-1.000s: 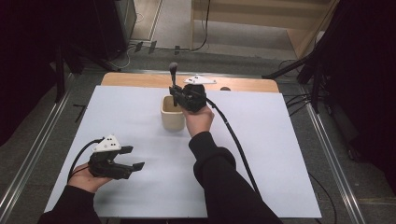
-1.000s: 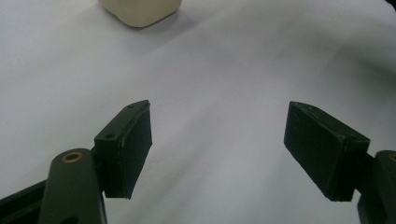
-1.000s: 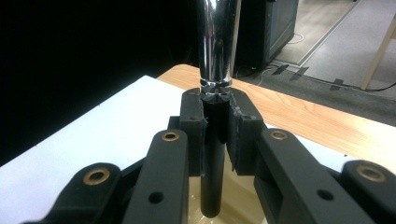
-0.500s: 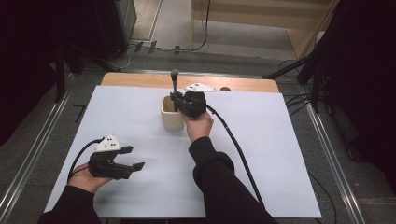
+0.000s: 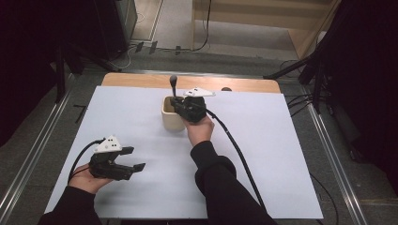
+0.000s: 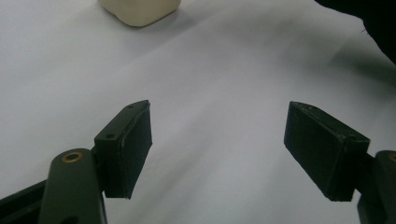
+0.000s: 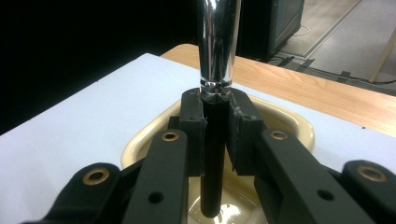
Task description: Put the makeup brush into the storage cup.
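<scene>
A cream square cup stands on the white sheet near the middle back. My right gripper hovers right over its rim, shut on an upright utensil with a round dark top. In the right gripper view the pads clamp the utensil where its chrome shaft meets its black handle, and the handle's tip reaches down inside the cup. My left gripper rests low at the front left, open and holding nothing. In the left gripper view the left gripper points at bare sheet, with the cup far ahead.
The white sheet covers most of the table, with a strip of bare wood along the back edge. A small dark object lies on that strip. The right gripper's cable trails back across the sheet.
My right gripper has sunk with the utensil, bringing its lower end down into the cup. The left gripper has stayed where it was.
</scene>
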Motion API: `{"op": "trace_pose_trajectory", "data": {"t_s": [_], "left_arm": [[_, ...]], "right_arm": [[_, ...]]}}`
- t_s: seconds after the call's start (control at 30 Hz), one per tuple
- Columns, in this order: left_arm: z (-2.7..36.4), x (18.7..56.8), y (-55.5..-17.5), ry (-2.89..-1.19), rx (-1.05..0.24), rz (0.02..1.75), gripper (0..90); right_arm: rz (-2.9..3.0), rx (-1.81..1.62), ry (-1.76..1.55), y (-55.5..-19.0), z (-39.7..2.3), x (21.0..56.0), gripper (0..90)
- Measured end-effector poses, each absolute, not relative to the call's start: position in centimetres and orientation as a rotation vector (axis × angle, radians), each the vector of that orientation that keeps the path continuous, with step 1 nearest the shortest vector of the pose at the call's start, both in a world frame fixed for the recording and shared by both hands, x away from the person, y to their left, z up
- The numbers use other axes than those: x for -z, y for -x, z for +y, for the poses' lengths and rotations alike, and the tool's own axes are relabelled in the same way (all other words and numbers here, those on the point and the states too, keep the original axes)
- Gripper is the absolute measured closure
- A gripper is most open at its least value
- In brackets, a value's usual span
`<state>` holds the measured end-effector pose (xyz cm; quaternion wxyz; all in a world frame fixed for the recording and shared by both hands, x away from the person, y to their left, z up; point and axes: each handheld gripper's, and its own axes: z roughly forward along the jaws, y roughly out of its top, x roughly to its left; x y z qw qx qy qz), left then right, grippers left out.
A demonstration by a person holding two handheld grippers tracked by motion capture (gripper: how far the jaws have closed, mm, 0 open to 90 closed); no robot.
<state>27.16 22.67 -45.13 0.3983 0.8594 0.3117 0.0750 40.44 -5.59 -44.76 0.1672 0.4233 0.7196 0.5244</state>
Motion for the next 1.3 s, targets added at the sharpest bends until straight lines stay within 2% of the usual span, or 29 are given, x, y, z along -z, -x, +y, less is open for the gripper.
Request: {"op": "trace_pose_trajectory", "data": {"t_s": [0.27,0.47,0.6,0.9,1.3], "left_arm": [[22.7,45.1,-27.2,-2.172,-0.191,0.79,23.9],[22.8,45.1,-27.2,-2.171,-0.196,0.797,23.8],[22.7,45.1,-27.2,-2.172,-0.195,0.794,23.9],[22.8,45.1,-27.2,-2.168,-0.198,0.797,23.8],[22.8,45.1,-27.2,-2.169,-0.199,0.797,23.8]], "right_arm": [[2.045,-1.493,-1.21,-40.5,-5.7,44.7,78.2],[1.995,-1.535,-1.171,-40.2,-6.1,43.7,39.2],[2.008,-1.504,-1.14,-40.1,-6.5,43.4,29.8],[2.105,-1.494,-1.127,-40.0,-7.2,42.9,25.6],[2.242,-1.449,-1.095,-39.1,-8.0,41.9,25.4]]}}
